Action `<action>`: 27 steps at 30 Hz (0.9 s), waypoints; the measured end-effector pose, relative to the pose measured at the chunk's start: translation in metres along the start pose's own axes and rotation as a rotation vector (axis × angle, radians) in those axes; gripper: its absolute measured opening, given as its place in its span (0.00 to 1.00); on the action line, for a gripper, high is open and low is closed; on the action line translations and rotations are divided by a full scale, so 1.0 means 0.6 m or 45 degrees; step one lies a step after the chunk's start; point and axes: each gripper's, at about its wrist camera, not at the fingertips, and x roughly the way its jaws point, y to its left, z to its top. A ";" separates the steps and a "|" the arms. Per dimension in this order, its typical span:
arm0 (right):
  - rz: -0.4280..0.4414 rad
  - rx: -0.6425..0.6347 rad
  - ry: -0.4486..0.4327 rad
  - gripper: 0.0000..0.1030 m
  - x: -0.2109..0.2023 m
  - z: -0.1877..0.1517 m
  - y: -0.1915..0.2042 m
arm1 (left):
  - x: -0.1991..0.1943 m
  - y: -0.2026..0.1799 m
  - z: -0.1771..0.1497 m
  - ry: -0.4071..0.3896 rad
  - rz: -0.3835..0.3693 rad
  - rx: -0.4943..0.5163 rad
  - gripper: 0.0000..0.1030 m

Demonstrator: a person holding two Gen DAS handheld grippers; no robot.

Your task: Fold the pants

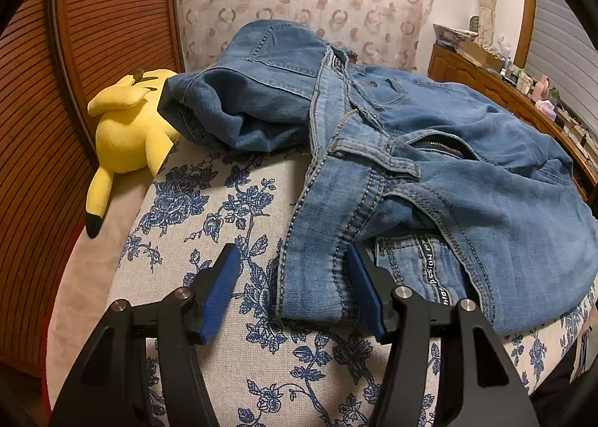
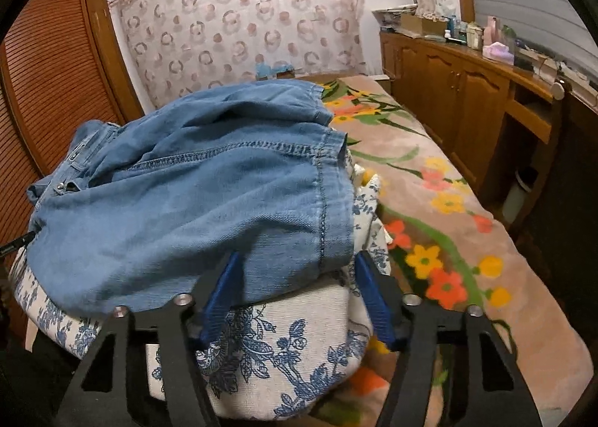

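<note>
Crumpled blue jeans (image 1: 429, 150) heaped on the floral cushion (image 1: 231, 210). Left gripper (image 1: 291, 270), jaws wide and empty, straddles the waistband edge at the near side; right gripper (image 2: 299, 277), likewise agape, brackets the opposite denim hem.

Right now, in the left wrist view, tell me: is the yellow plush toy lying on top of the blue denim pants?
No, the yellow plush toy lies beside the blue denim pants, at the edge of the floral cushion.
</note>
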 end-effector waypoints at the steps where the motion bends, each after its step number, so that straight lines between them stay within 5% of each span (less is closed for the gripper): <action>1: -0.010 -0.005 -0.004 0.50 -0.002 0.000 -0.002 | 0.000 0.003 0.000 -0.002 -0.001 0.001 0.57; 15: -0.038 -0.035 -0.009 0.20 -0.008 0.015 0.002 | -0.036 -0.013 0.001 -0.053 -0.123 0.011 0.09; 27: -0.014 -0.071 -0.141 0.11 -0.067 0.047 0.009 | -0.152 -0.021 0.011 -0.224 -0.159 0.007 0.05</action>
